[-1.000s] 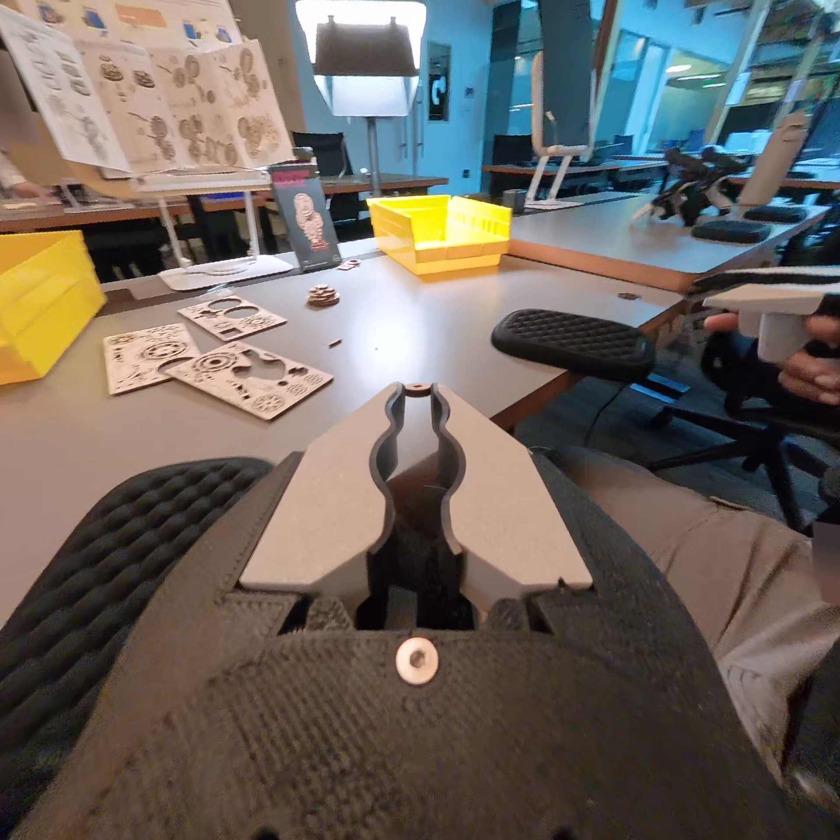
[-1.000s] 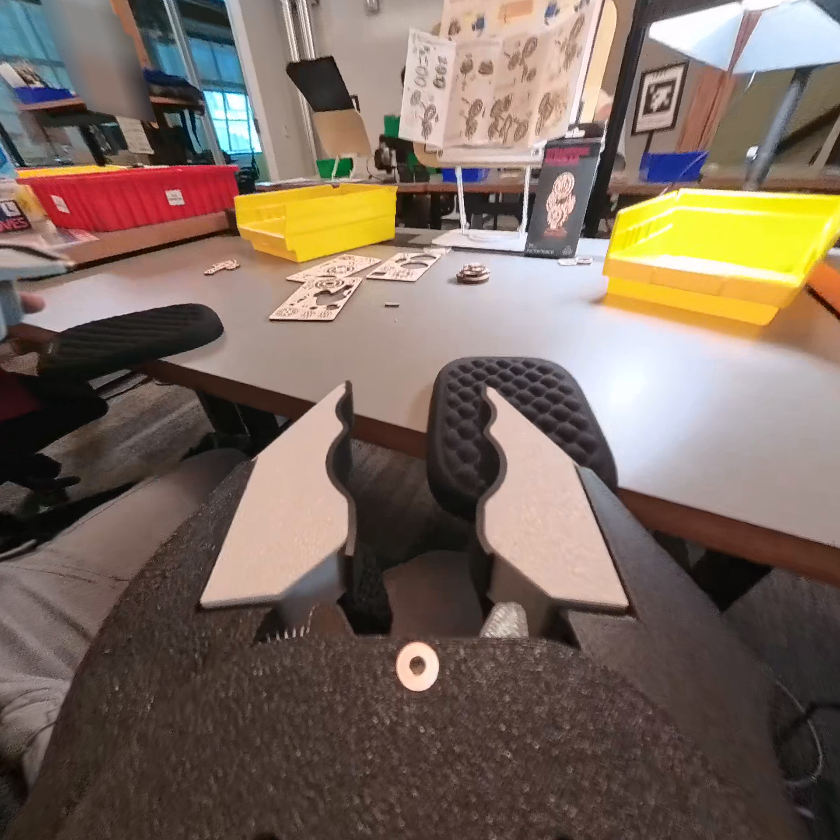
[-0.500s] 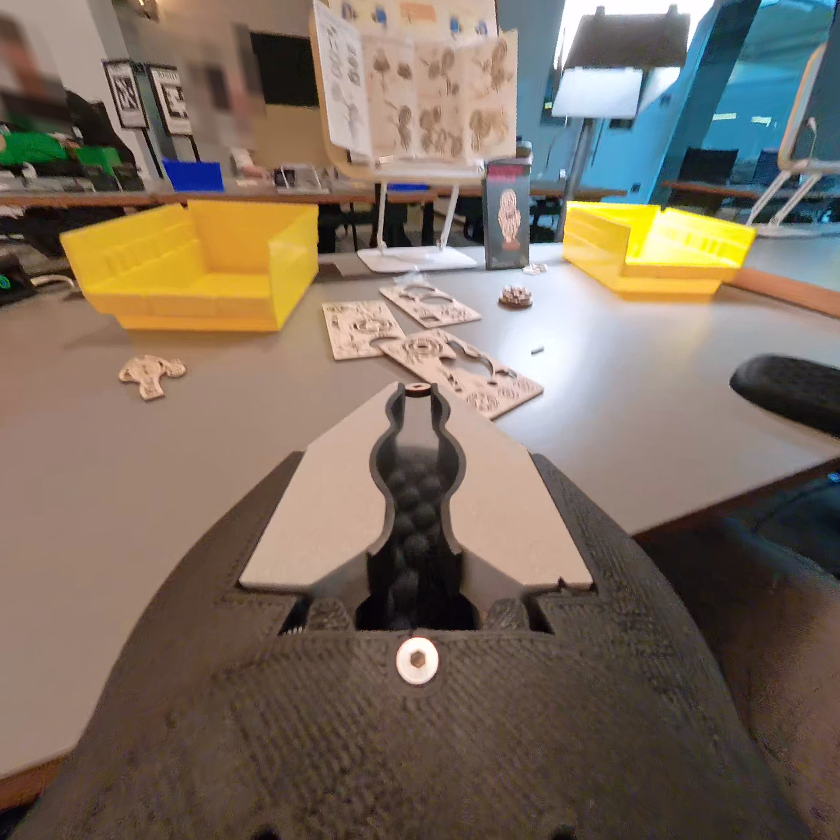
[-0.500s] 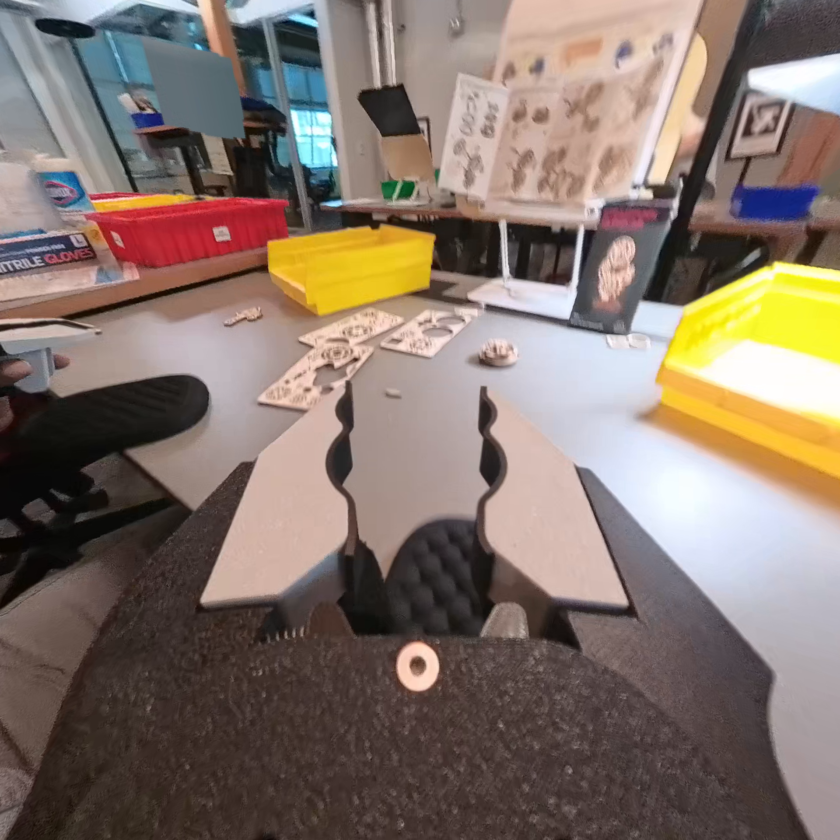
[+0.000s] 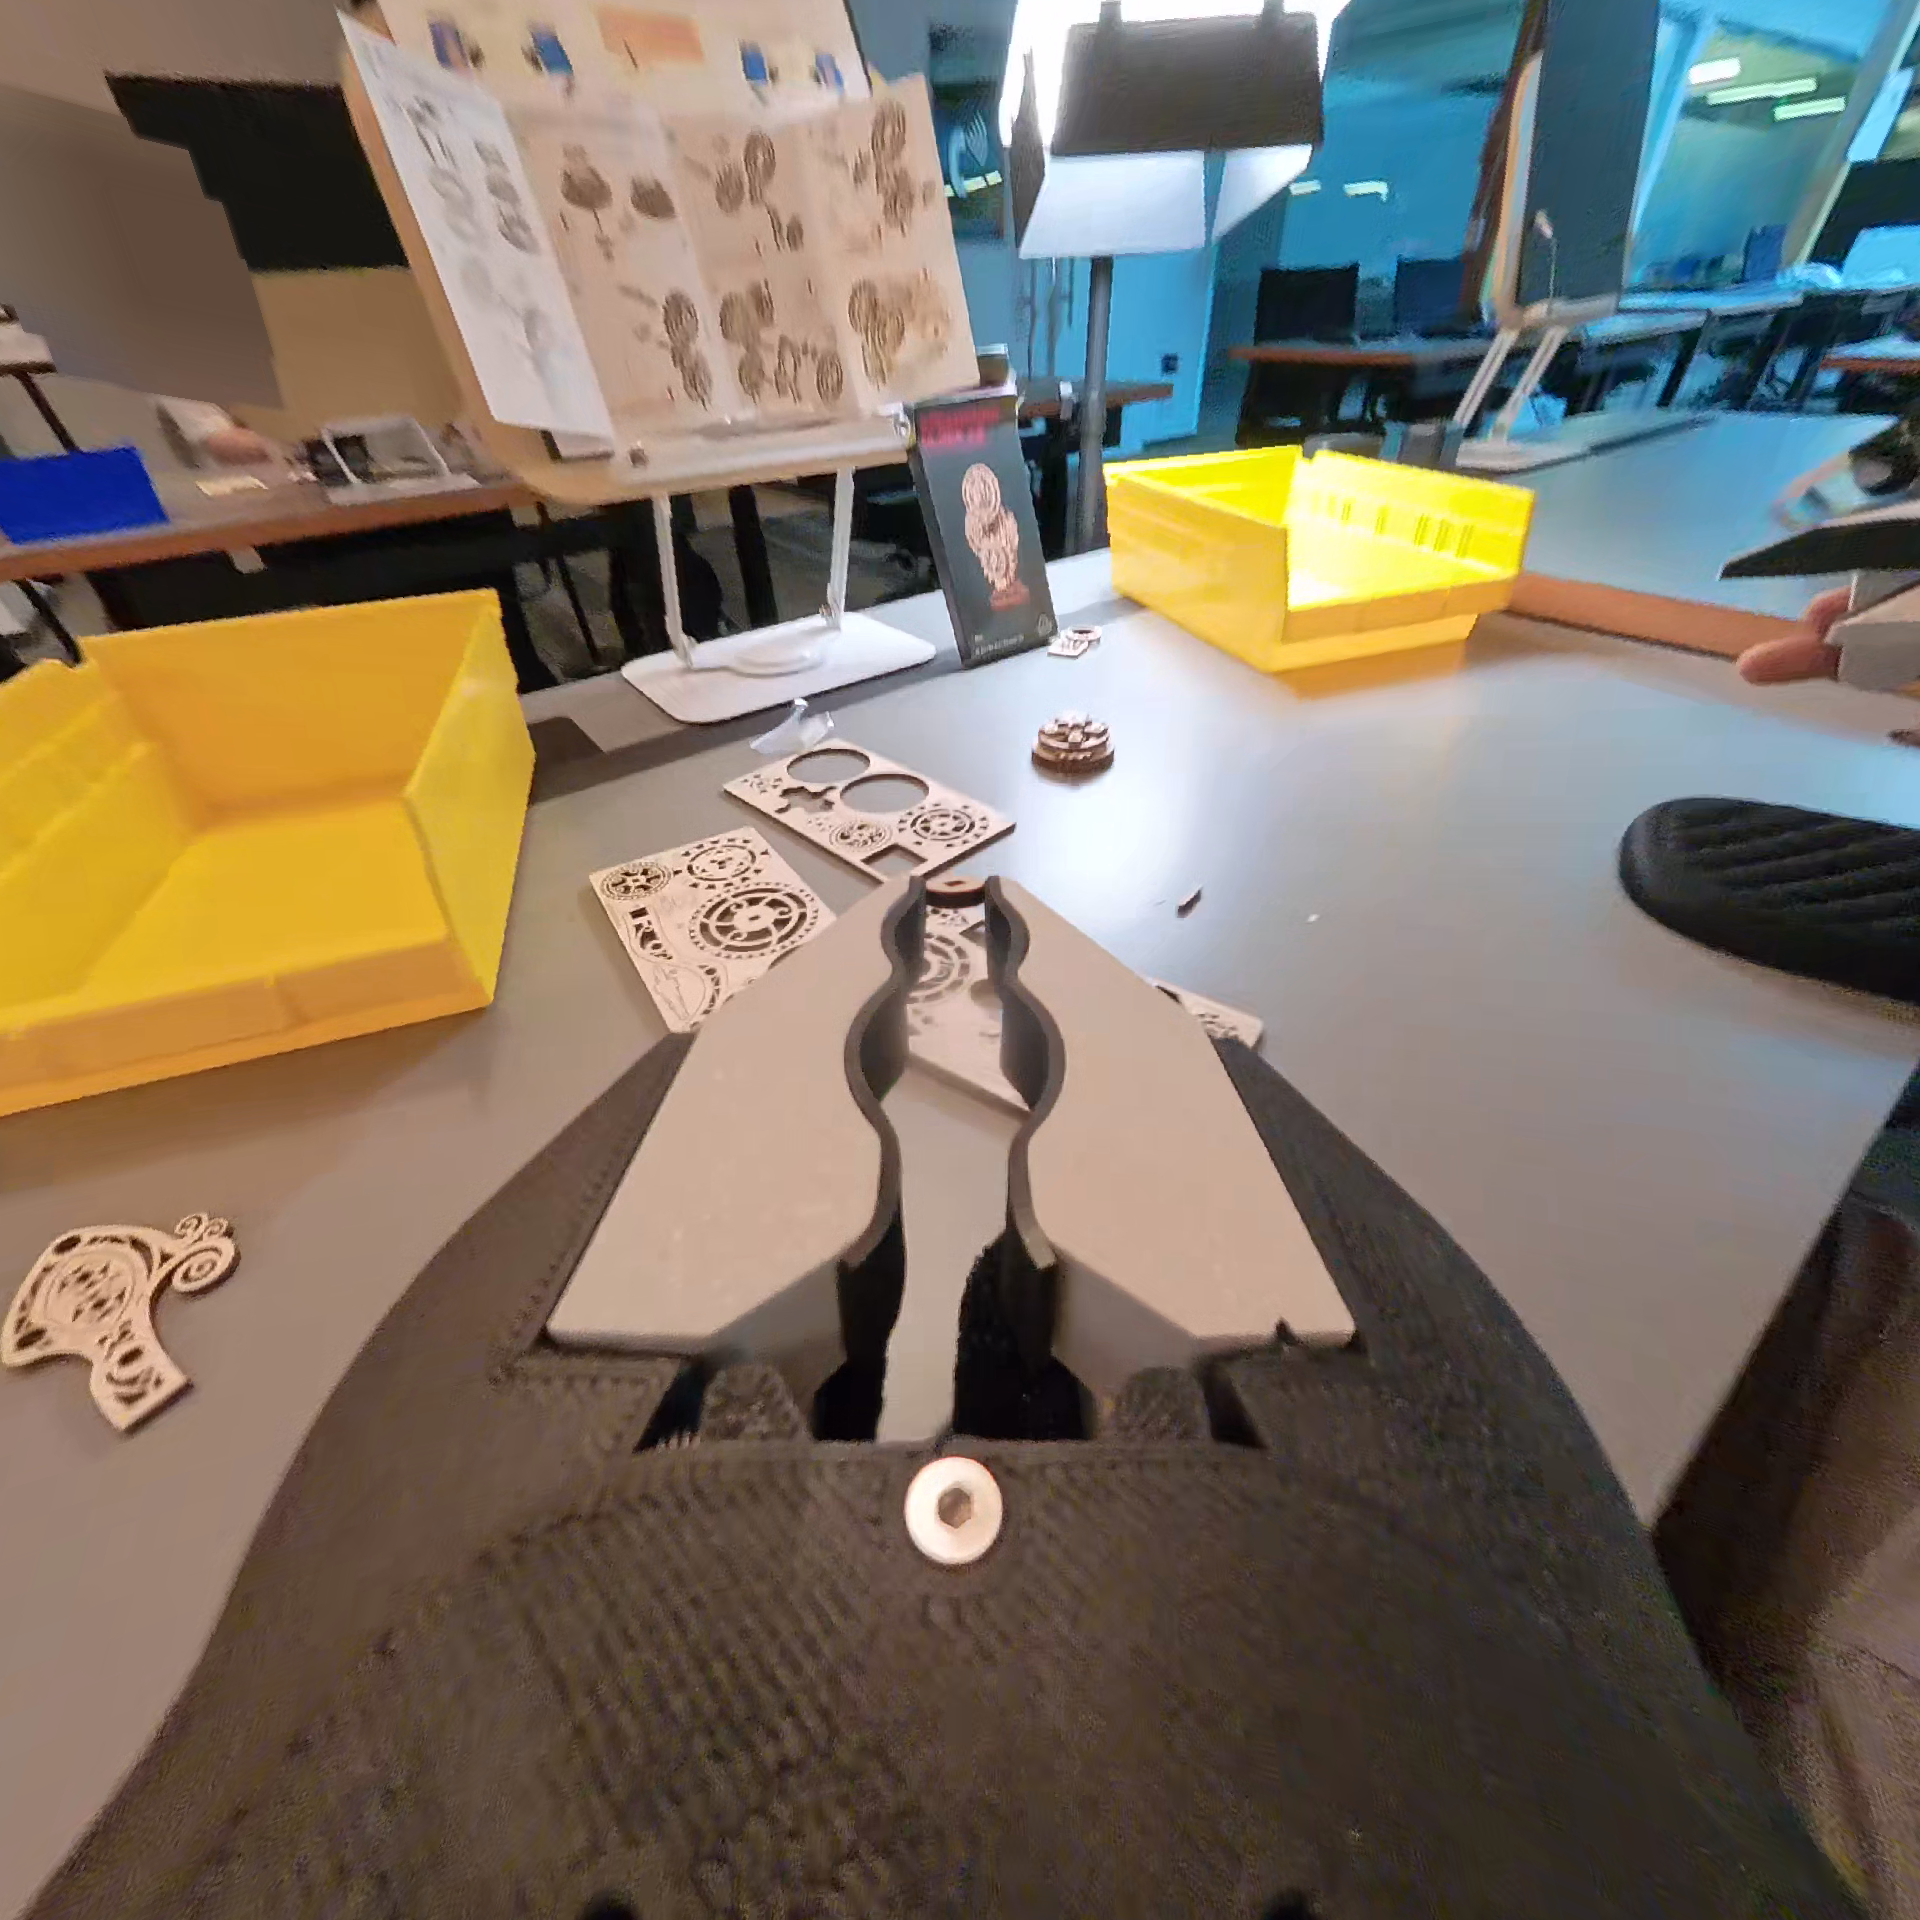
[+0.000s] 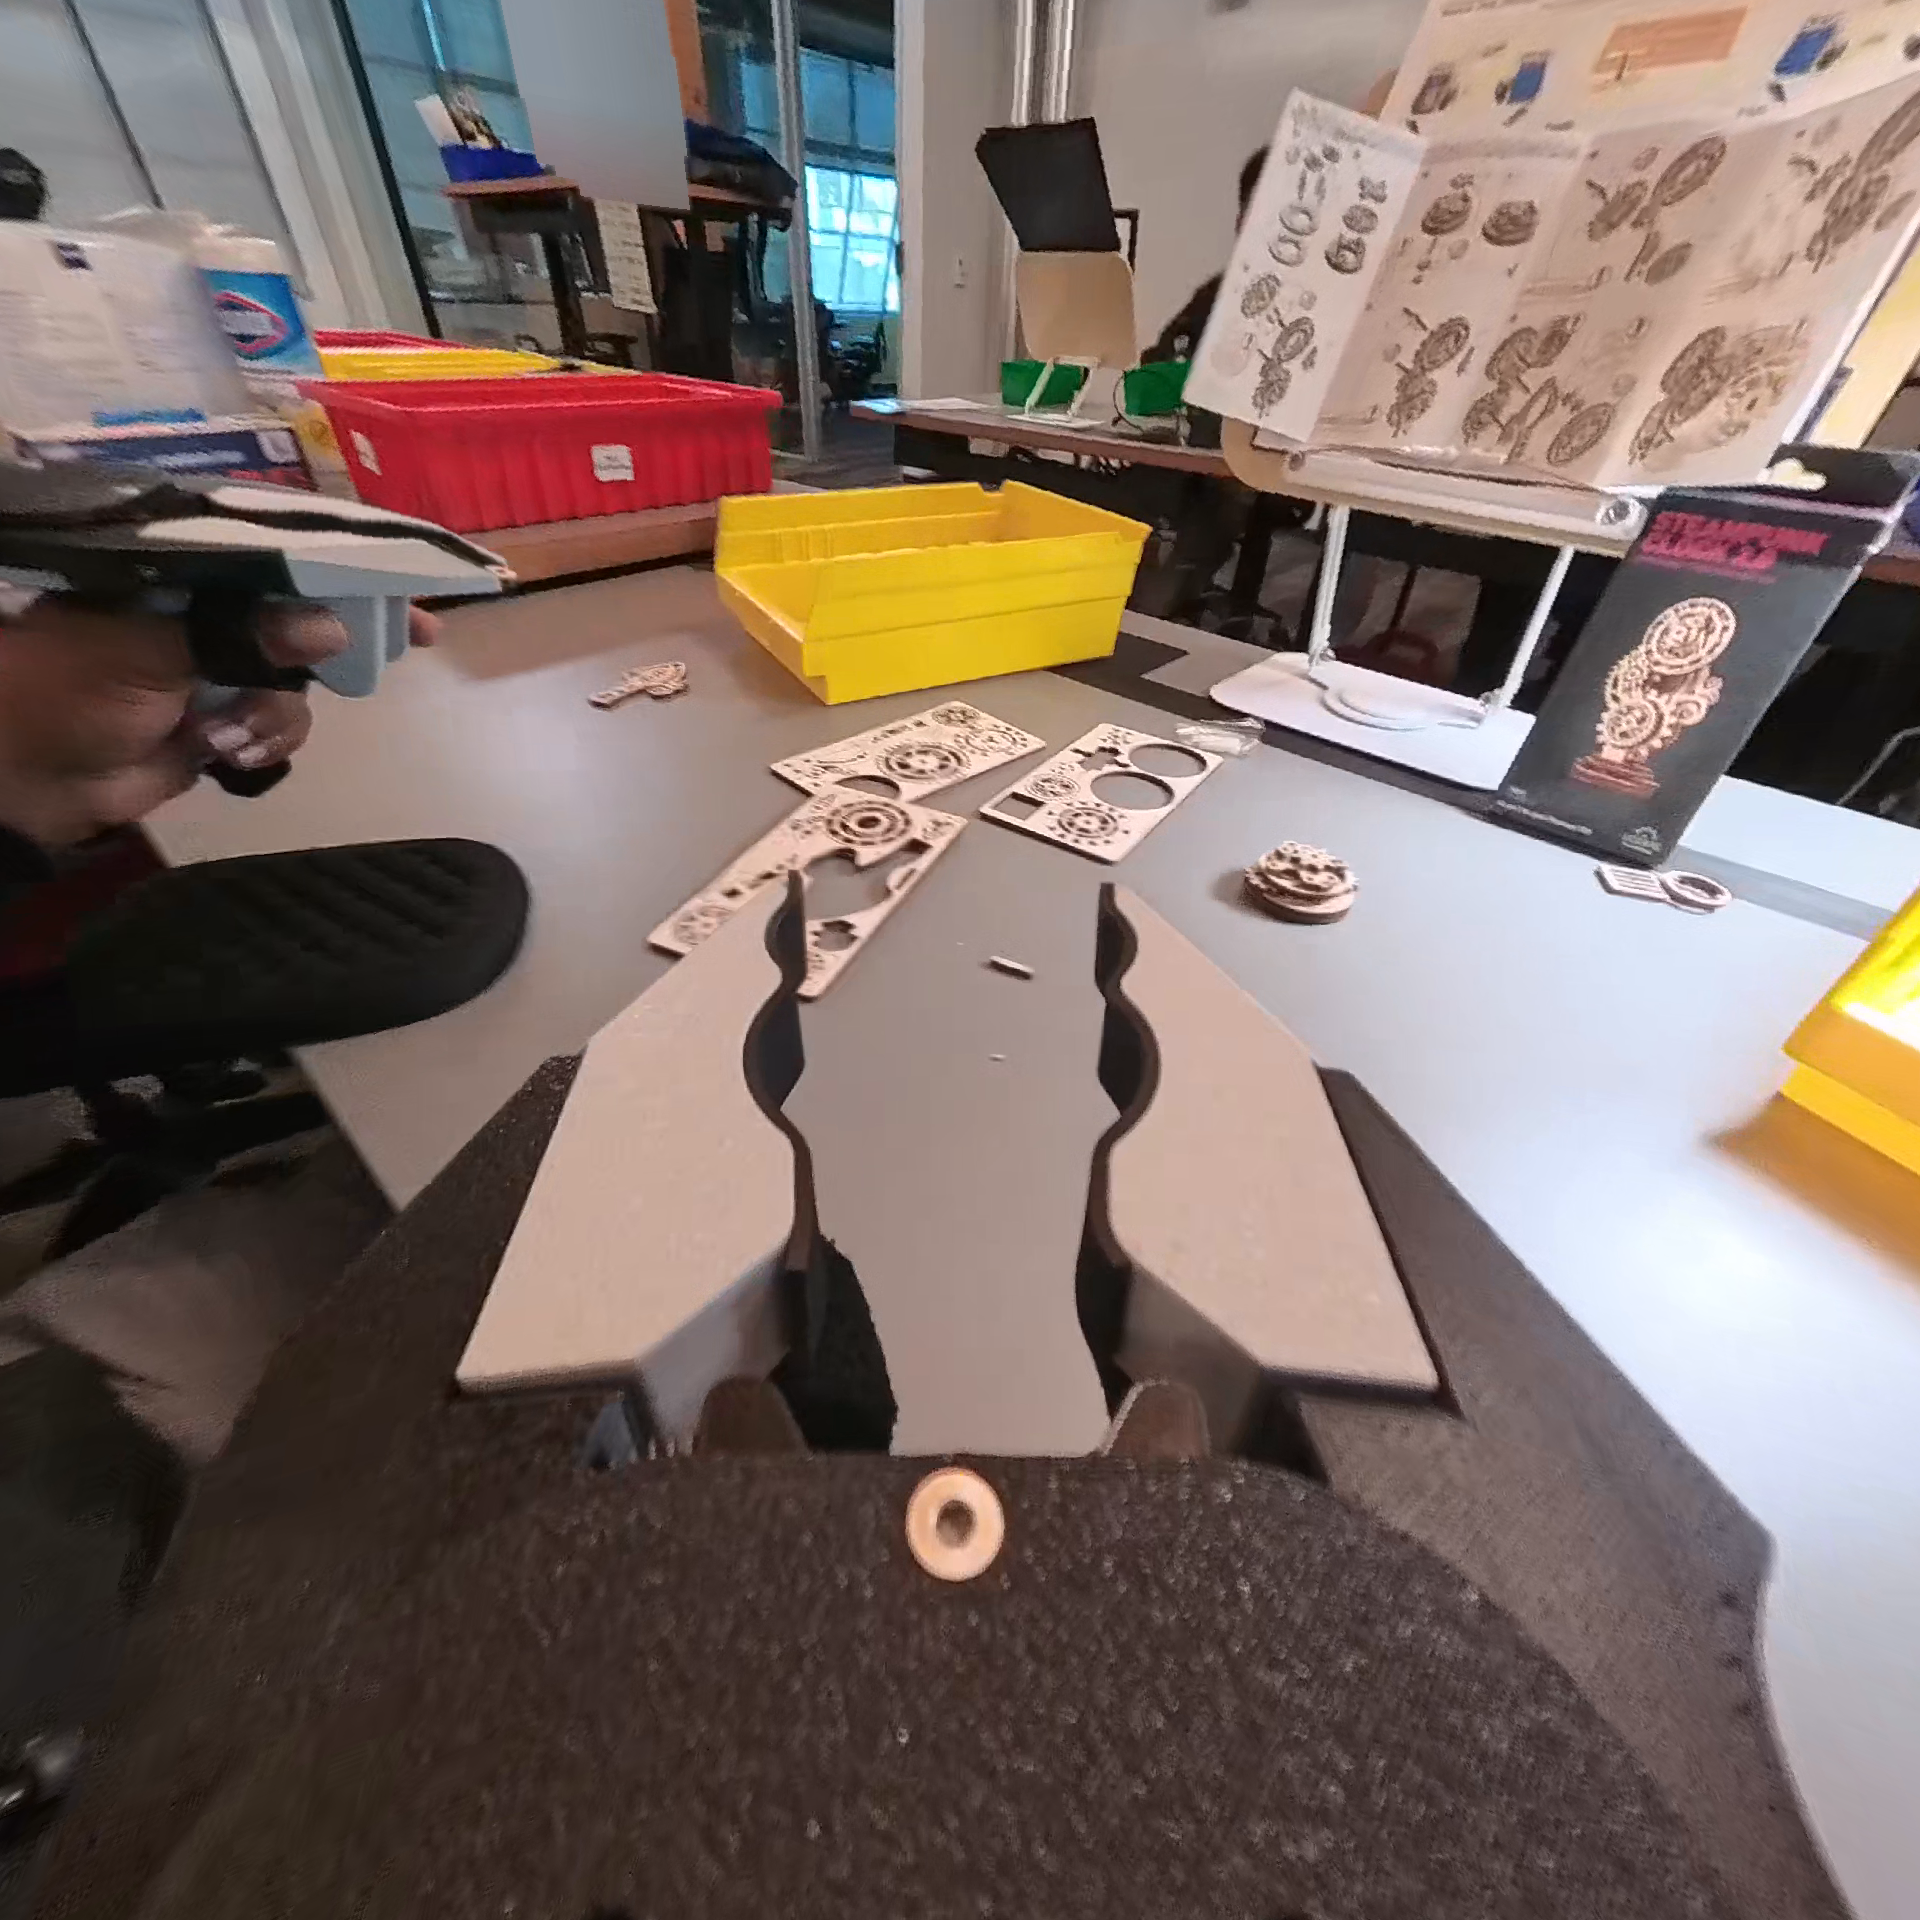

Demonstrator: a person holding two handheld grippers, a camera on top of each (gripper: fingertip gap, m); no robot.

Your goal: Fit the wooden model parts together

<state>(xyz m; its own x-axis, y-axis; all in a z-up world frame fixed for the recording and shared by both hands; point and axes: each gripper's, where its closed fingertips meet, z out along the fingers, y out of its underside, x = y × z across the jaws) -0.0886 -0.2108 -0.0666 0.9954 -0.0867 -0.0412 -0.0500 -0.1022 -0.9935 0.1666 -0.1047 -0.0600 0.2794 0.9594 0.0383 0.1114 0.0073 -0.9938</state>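
Between left gripper point(image 5: 954, 891) jaws: small wooden disc point(image 5: 954, 889), clamped | right gripper point(image 6: 951, 902) jaws: apart, above table point(image 6: 1455, 1039)

Your left hand-held gripper point(image 5: 954, 891) reaches forward with its jaws nearly closed, pinching a small dark wooden disc point(image 5: 954, 886) at the fingertips. Your right hand-held gripper point(image 6: 951, 904) points ahead, jaws spread wide and holding nothing.

Bright, even indoor light; softbox lamp point(image 5: 1143, 197) glaring white; wide-angle bending at edges; motion blur at frame margins.
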